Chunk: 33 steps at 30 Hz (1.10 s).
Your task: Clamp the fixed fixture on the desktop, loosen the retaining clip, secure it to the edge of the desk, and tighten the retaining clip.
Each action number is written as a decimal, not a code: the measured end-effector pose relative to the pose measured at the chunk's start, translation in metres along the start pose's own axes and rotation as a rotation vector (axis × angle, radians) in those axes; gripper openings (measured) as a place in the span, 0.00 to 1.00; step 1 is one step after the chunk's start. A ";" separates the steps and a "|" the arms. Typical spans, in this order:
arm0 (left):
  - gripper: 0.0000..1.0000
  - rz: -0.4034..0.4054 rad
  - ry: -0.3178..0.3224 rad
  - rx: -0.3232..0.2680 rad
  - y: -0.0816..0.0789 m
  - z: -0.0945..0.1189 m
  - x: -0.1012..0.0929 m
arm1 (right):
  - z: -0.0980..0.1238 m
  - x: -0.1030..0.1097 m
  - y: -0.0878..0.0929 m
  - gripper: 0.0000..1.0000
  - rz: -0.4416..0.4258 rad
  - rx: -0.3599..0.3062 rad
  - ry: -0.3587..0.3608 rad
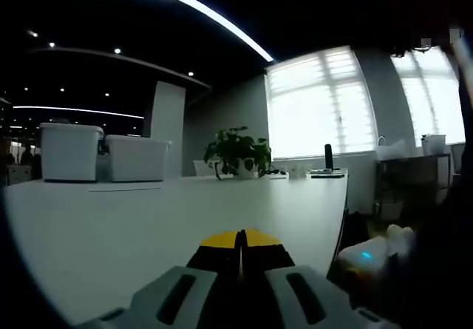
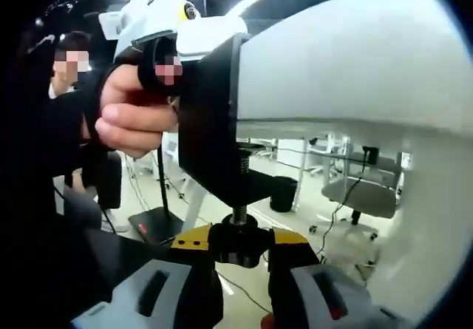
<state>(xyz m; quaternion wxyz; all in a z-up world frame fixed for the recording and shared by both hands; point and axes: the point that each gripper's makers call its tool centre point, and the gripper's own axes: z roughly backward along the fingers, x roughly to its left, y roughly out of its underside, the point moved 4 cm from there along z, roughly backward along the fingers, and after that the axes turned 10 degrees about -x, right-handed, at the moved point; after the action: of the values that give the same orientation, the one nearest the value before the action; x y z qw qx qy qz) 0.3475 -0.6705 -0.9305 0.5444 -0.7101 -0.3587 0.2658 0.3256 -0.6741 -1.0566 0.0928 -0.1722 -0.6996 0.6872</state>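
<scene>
A: In the left gripper view, the left gripper (image 1: 239,251) is resting on the desk (image 1: 148,218), jaws together on nothing.

B: In the right gripper view, the right gripper (image 2: 236,246) is pinching the knob (image 2: 236,242) beneath the fixture (image 2: 211,114), which is hooked over the desk edge (image 2: 347,70). Turn squarely about the screw (image 2: 239,214).

Left tool (image 1: 240,251) jaws pressed together; right tool (image 2: 238,246) clamped (a hand (image 2: 133,114) above, fingers curled).

Left view skims desktop (image 1: 148,225); right view looks up beneath edge.

grey grippers (image 1: 240,259), yellow-and-black jaw tips, person's dark sleeve (image 2: 89,133)
</scene>
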 end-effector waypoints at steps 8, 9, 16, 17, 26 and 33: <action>0.01 0.001 -0.002 0.002 0.001 -0.001 0.002 | 0.004 -0.008 -0.004 0.30 0.046 0.022 0.116; 0.01 0.002 -0.002 0.002 0.001 -0.001 0.001 | 0.007 -0.008 -0.005 0.32 0.033 0.020 0.147; 0.01 0.001 -0.005 0.002 0.001 0.000 0.001 | 0.036 0.005 -0.025 0.36 -0.072 -0.029 0.408; 0.01 0.000 -0.005 0.000 0.000 0.000 0.000 | 0.038 0.008 -0.028 0.36 -0.091 -0.042 0.437; 0.01 -0.003 -0.003 -0.004 -0.002 0.001 -0.002 | 0.017 0.017 -0.020 0.45 -0.022 0.032 0.634; 0.01 -0.001 -0.004 -0.002 -0.002 0.002 -0.002 | 0.018 0.009 -0.012 0.25 -0.039 0.061 0.728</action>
<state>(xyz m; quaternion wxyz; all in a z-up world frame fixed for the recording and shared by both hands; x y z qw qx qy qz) 0.3439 -0.6708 -0.9288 0.5432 -0.7100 -0.3604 0.2664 0.3094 -0.6877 -1.0467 0.3539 -0.3890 -0.6033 0.5995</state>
